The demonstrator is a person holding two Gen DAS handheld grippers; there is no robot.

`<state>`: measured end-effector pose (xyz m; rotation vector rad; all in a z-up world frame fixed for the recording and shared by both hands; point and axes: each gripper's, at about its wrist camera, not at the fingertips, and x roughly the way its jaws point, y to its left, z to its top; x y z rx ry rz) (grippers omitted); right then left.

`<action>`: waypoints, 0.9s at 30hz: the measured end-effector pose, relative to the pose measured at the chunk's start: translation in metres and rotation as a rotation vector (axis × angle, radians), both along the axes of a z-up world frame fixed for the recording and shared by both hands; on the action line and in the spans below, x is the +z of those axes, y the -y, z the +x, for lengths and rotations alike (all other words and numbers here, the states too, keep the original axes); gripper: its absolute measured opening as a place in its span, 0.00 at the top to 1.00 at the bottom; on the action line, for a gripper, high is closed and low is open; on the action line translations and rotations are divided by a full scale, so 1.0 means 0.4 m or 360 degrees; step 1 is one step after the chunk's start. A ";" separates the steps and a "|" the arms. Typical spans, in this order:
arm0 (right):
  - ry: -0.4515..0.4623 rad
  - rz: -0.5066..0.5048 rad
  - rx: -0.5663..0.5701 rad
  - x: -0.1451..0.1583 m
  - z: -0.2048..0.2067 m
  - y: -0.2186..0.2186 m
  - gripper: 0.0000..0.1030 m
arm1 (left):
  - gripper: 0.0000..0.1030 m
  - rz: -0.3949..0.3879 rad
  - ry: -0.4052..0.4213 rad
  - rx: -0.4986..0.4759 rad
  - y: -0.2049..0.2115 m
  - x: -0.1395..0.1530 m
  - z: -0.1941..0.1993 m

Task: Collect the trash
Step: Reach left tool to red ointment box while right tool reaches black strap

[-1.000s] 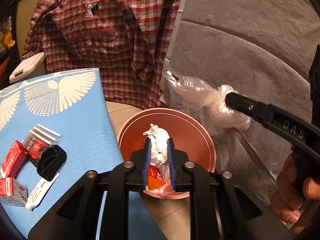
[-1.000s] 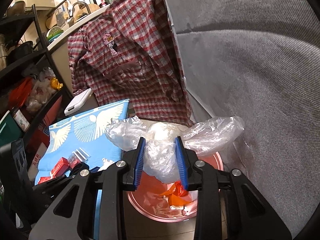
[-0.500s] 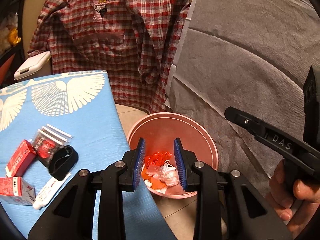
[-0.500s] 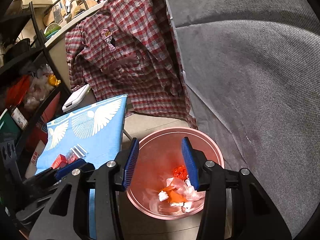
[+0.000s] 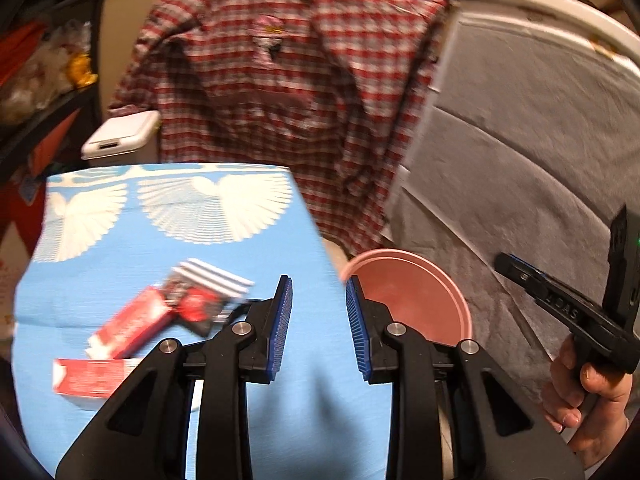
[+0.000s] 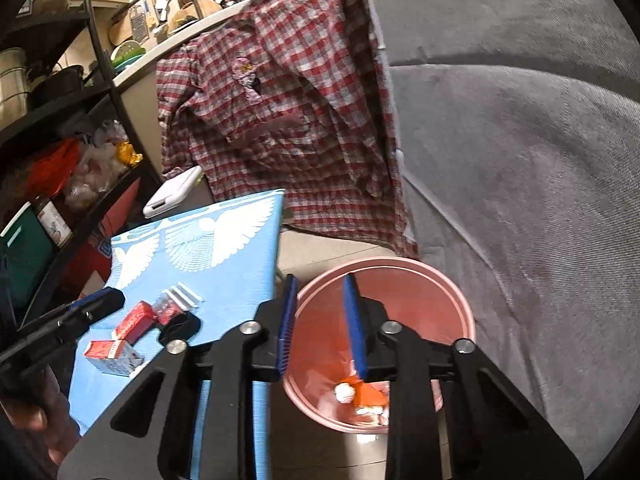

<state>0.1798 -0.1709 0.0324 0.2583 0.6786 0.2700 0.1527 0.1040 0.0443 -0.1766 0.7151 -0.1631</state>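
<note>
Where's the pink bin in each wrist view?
Left wrist: pink bin right of centre, behind the left gripper's right finger, contents hidden.
Right wrist: pink bin lower centre, behind the right gripper, trash visible inside.
Shared landmark: blue winged cloth, just left of the bin in both.

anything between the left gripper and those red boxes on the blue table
Nothing visible does. The left gripper is open and empty over bare blue table, with the red boxes lying to its left. A black band lies beside them on the near side, not across the path.
</note>
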 end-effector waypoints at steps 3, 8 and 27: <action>0.0027 0.0001 0.0044 0.011 -0.010 -0.044 0.83 | 0.73 0.0010 -0.0023 0.0040 -0.064 0.004 -0.002; 0.0058 -0.0014 0.0134 0.017 -0.021 -0.130 0.84 | 0.73 0.0063 -0.0074 0.0084 -0.185 -0.007 -0.007; -0.0109 -0.0168 0.0522 -0.125 0.017 -0.477 0.57 | 0.52 0.0022 -0.0435 0.0136 -0.412 -0.197 0.054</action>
